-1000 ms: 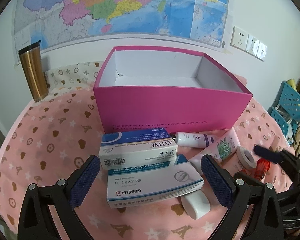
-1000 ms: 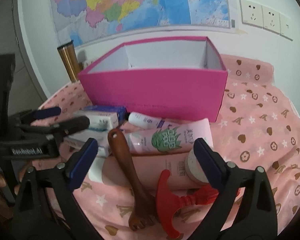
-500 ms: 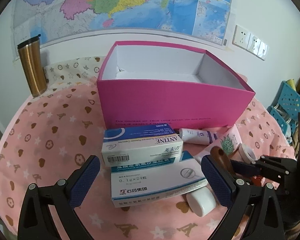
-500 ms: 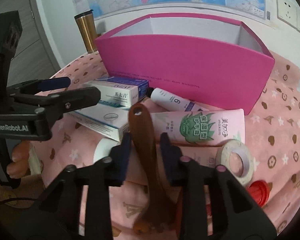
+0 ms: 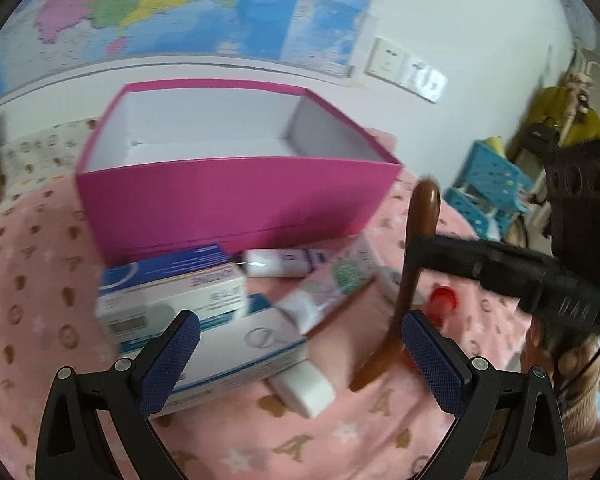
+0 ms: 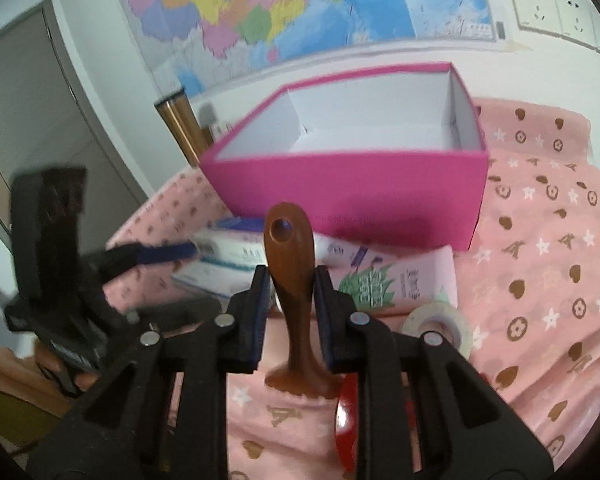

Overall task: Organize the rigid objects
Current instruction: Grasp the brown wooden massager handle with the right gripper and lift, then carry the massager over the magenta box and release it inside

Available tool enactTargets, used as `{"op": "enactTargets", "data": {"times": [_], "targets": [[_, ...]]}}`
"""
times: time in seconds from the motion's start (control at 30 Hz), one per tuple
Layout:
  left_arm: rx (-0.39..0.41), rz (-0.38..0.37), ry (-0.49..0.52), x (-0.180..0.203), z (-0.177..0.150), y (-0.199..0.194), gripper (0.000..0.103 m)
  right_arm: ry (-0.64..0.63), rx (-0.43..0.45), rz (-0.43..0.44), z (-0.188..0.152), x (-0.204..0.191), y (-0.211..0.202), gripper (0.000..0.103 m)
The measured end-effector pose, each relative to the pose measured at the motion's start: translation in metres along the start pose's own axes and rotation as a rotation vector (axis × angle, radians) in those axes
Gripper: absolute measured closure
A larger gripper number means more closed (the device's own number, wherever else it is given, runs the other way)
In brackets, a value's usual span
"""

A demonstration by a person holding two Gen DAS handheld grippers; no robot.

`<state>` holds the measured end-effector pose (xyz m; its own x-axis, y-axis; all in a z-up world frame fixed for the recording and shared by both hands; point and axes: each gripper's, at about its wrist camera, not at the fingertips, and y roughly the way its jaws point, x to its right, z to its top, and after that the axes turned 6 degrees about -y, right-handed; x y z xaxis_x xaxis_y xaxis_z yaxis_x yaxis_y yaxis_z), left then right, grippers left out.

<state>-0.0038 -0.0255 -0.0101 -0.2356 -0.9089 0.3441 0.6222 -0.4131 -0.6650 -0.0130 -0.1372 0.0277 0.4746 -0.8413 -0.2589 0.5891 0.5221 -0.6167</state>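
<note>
Pink tablecloth [image 6: 540,280] stretches bare right of the open pink box [image 6: 360,184]. Right gripper [image 6: 290,280] clamps a brown wooden comb [image 6: 290,264]; left gripper [image 5: 300,344] hangs wide apart, holding nothing.

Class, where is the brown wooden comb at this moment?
The brown wooden comb is clamped in the right gripper, lifted above the pink cloth, in front of the open pink box.

Your right tongs [image 6: 290,280] pinch the brown wooden comb [image 6: 292,276] by its handle, teeth toward you. Open pink box [image 6: 348,184] sits behind; aloe tube [image 6: 400,284] and tape roll [image 6: 440,326] lie on the pink cloth [image 6: 540,280].
</note>
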Motion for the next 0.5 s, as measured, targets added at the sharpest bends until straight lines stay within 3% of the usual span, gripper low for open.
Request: {"op": "enactTargets", "data": {"times": [0.33, 0.5], "targets": [[0.015, -0.03, 0.049, 0.014, 0.031, 0.012, 0.003, 0.01, 0.151, 0.02, 0.061, 0.002, -0.027, 0.079], [0.041, 0.008, 0.034, 0.012, 0.059, 0.018, 0.009, 0.054, 0.214, 0.066, 0.097, 0.016, -0.024, 0.079]]}}
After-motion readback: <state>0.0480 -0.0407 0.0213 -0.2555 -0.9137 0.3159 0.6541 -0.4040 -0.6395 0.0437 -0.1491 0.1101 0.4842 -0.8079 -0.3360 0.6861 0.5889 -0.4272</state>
